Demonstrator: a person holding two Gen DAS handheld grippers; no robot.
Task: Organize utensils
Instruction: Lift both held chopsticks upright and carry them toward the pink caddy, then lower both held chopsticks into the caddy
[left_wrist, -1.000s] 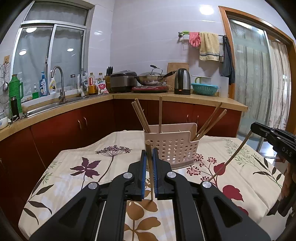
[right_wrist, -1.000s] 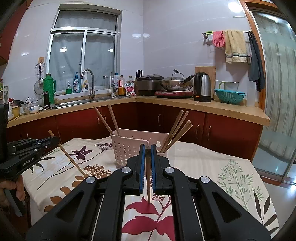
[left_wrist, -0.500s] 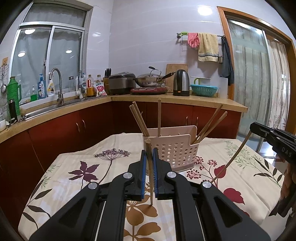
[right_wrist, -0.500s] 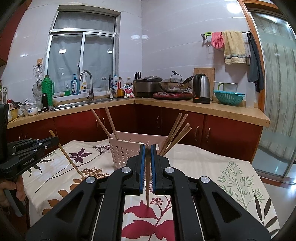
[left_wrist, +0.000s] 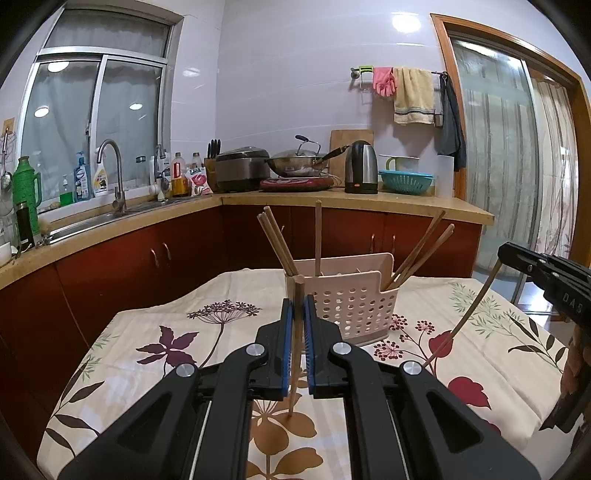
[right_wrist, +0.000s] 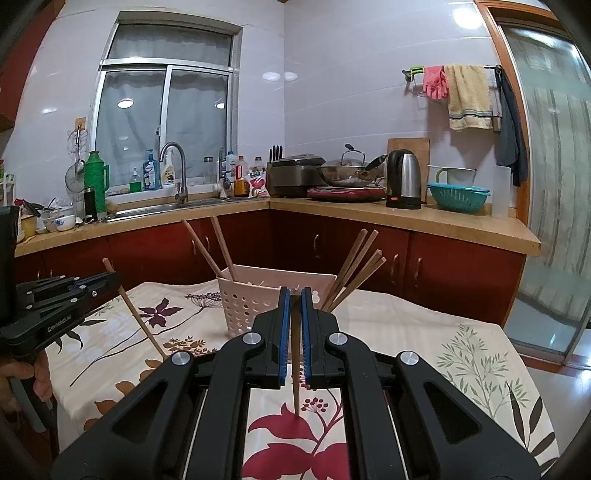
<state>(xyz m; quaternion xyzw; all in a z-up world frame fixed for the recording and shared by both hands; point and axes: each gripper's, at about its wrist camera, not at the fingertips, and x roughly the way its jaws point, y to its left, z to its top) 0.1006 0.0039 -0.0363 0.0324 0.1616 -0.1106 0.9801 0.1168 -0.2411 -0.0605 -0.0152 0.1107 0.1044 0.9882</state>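
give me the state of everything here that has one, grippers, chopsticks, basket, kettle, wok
left gripper: shut on a chopstick, held upright
right gripper: shut on a second chopstick, tip pointing down
basket: upright on the table, chopsticks leaning in its ends
kettle: lid closed, on the counter
wok: lid on
tablecloth: spread over the table
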